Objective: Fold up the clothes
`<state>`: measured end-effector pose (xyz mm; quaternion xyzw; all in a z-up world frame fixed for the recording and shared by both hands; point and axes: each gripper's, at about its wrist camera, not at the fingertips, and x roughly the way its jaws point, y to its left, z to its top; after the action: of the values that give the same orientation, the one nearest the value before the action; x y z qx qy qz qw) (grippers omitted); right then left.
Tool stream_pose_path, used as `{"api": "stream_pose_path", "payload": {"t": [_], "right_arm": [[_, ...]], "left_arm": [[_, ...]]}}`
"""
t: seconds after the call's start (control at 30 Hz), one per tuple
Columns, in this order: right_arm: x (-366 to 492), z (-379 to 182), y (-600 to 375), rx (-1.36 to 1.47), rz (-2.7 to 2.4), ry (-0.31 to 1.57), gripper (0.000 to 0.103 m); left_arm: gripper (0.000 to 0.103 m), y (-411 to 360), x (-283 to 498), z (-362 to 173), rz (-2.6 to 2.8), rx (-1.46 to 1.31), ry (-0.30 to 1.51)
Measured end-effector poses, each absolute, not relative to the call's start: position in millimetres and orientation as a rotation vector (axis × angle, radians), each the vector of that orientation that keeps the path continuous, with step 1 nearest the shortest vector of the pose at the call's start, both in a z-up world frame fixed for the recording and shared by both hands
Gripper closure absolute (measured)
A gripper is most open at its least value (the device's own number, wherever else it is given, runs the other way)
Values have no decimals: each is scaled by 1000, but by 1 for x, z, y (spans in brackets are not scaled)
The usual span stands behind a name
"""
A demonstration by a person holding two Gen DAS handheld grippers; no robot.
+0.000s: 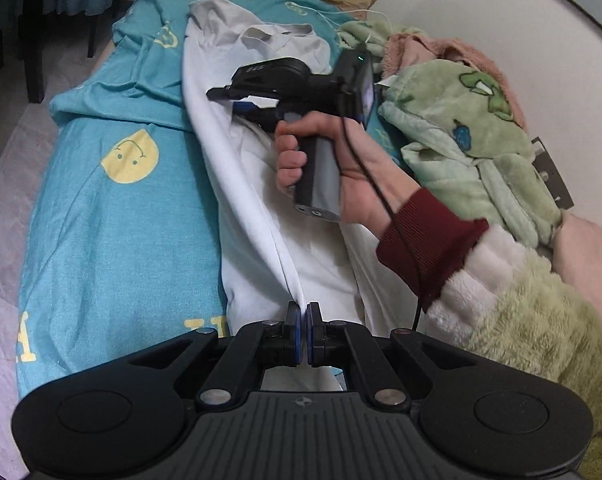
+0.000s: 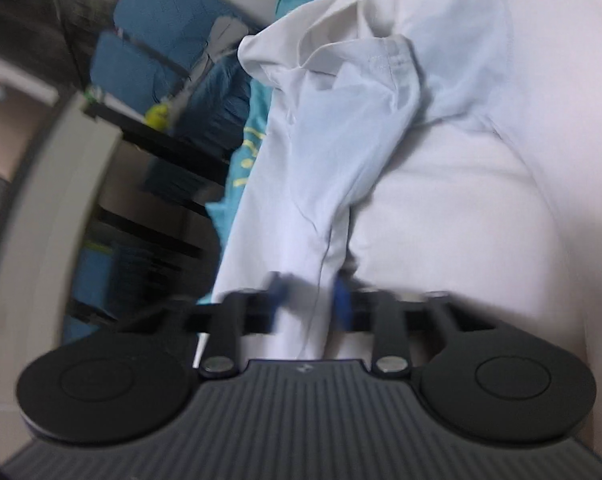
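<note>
Both grippers had the white shirt (image 1: 237, 184) on the bed (image 1: 113, 216): left gripper (image 1: 303, 334) clamped a fold, right gripper (image 2: 307, 300) w/ cloth between its fingers, pinch unclear; shirt may slip if grip's shallow.

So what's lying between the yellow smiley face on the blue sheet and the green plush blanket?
The white garment, with the right gripper over it, seen from the left wrist view.
</note>
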<state>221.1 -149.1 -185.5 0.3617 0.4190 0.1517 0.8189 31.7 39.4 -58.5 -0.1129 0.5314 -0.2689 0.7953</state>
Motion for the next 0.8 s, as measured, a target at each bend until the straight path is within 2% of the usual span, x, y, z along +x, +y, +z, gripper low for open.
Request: {"api": "stream_pose_path", "payload": {"t": [0.03, 0.07, 0.3, 0.47, 0.5, 0.57, 0.6, 0.7, 0.73, 0.77, 0.8], "right_arm": [[220, -180, -149, 739, 318, 877, 97], [220, -174, -149, 707, 313, 861, 98], [220, -132, -171, 540, 268, 783, 98], [227, -148, -180, 461, 252, 833, 98], [226, -151, -179, 457, 252, 843, 97], [220, -150, -186, 476, 265, 863, 95], [216, -148, -191, 493, 275, 871, 95], [197, -135, -209, 519, 284, 904, 91], [187, -128, -215, 515, 278, 910, 84], [171, -119, -222, 501, 269, 911, 72], [154, -108, -227, 485, 261, 912, 64]], "left_arm": [[100, 37, 32, -60, -591, -244, 1141], [100, 33, 32, -62, -607, -253, 1144], [100, -18, 36, -101, -657, -193, 1210], [99, -40, 44, -140, -603, -129, 1298], [96, -40, 45, -140, -591, -127, 1298], [80, -40, 47, -141, -568, -123, 1297], [68, -38, 46, -140, -565, -120, 1291], [56, -23, 46, -132, -531, -170, 1237], [51, -15, 47, -132, -512, -208, 1217], [49, -7, 49, -131, -493, -245, 1196], [46, 0, 49, -132, -465, -271, 1179]]}}
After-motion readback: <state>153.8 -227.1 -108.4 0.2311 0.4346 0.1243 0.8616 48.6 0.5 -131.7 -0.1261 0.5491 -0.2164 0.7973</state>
